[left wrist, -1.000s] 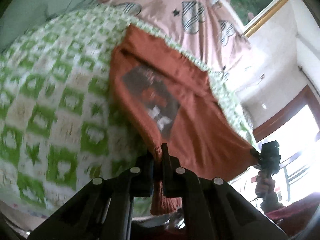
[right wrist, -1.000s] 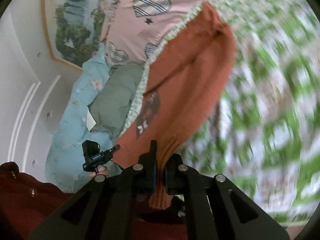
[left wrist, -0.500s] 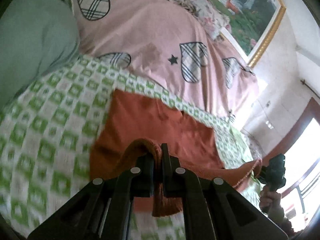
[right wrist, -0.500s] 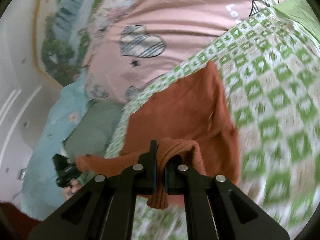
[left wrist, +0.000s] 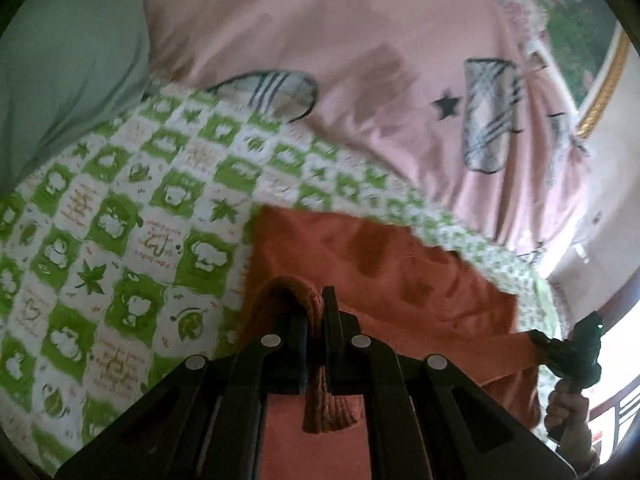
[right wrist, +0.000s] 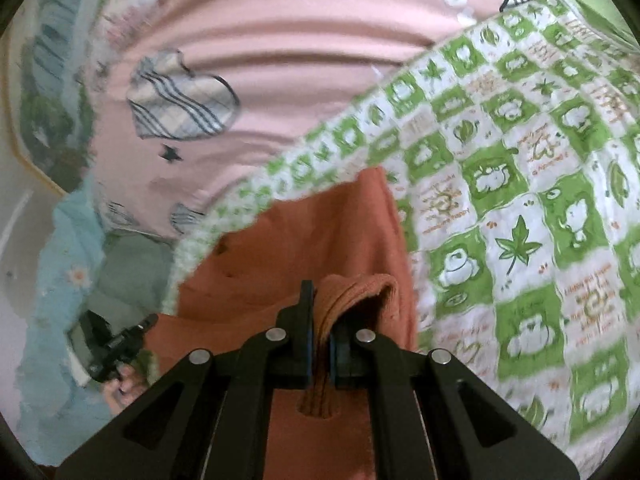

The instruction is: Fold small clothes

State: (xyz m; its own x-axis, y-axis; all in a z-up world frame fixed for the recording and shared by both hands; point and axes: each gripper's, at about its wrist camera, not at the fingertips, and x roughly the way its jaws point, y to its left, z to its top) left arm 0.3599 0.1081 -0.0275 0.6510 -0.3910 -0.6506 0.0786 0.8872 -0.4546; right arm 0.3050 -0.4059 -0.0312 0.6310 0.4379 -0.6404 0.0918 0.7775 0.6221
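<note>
Fingers of the left gripper are clamped on the ribbed hem of a rust-orange garment. The right gripper pinches the same hem at its other corner, jaws pressed together on the cloth. Between them the hem is stretched, doubled over the rest of the garment, which lies flat near the far edge of a green-and-white checked blanket. Beyond that edge lies a pink quilt with plaid hearts.
</note>
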